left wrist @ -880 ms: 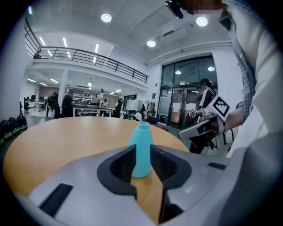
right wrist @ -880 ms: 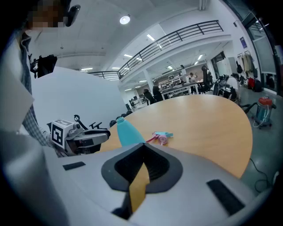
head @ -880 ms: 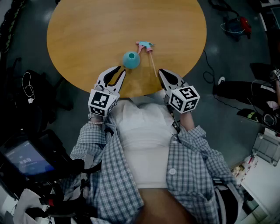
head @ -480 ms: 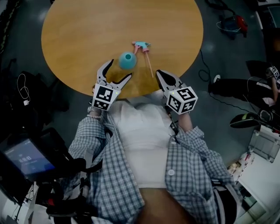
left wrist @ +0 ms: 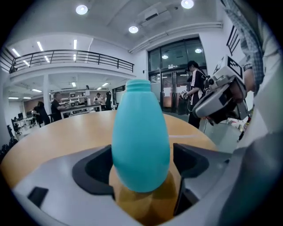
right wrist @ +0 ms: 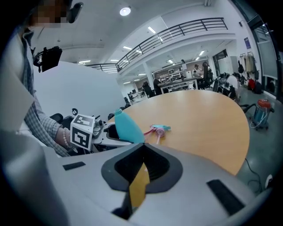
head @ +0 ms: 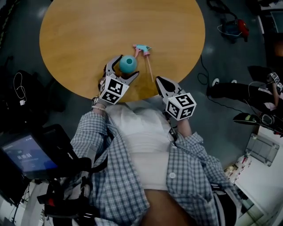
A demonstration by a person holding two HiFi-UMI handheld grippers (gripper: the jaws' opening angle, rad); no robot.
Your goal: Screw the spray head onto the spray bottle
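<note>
Around the bottle (left wrist: 140, 137), left gripper (head: 126, 66) splayed.

Your head view is dim, darkest at the corners. Your gripper views are bright under round ceiling lights (left wrist: 82, 9), bowed at the edges; the teal egg-shaped plastic bottle (left wrist: 140, 141) throws a soft shadow.

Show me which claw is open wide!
The left claw: its jaws stand wide apart with the teal bottle between them. The right claw is shut tight with nothing in it.
</note>
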